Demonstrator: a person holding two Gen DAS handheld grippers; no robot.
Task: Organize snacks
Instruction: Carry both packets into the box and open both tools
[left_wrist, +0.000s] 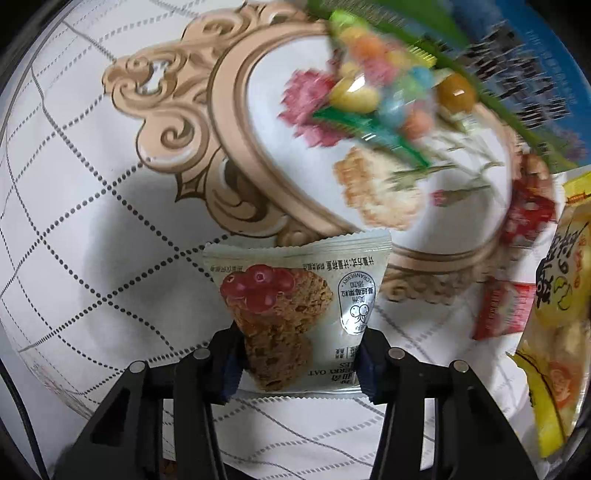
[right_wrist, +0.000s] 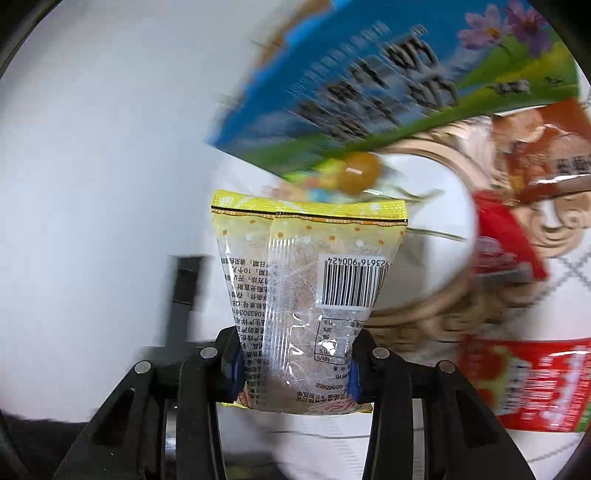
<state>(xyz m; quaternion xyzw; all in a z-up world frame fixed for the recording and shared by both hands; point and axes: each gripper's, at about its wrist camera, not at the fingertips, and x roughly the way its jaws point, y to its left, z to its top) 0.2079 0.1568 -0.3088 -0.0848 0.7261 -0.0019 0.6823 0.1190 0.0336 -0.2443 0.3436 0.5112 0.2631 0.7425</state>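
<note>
Snacks lie scattered over your patterned tablecloth (left_wrist: 92, 229), and each of your grippers has one in its jaws.

Your left gripper (left_wrist: 297, 363) is clenched on a cranberry oat packet (left_wrist: 295, 306). Its blue pads press the packet's lower sides, and the packet stands upright between the fingers, printed face toward the camera with the lettering upside down. It hangs above the tablecloth, over a bare patch of the dotted grid, just below the beige scroll frame printed on the cloth.

Beyond it, in the left wrist view, a bag of coloured candy balls (left_wrist: 384, 88) lies on the floral centre of the cloth, blurred. Beside the bag sits a blue and green box (left_wrist: 524, 74), at the upper right. A small red packet (left_wrist: 502, 314) lies to the right of your oat packet, and a yellow bag (left_wrist: 557, 314) sits at the far right edge.

Your right gripper (right_wrist: 295, 369) is clenched on a yellow-topped clear packet (right_wrist: 306, 288). The pads squeeze its lower part, and you see its back: barcode, small print, a pale brown snack inside. It is held clear of the table, in front of the blue and green box (right_wrist: 369, 92), which is smeared by motion. Red packets (right_wrist: 532, 384) lie on the cloth at the right.
</note>
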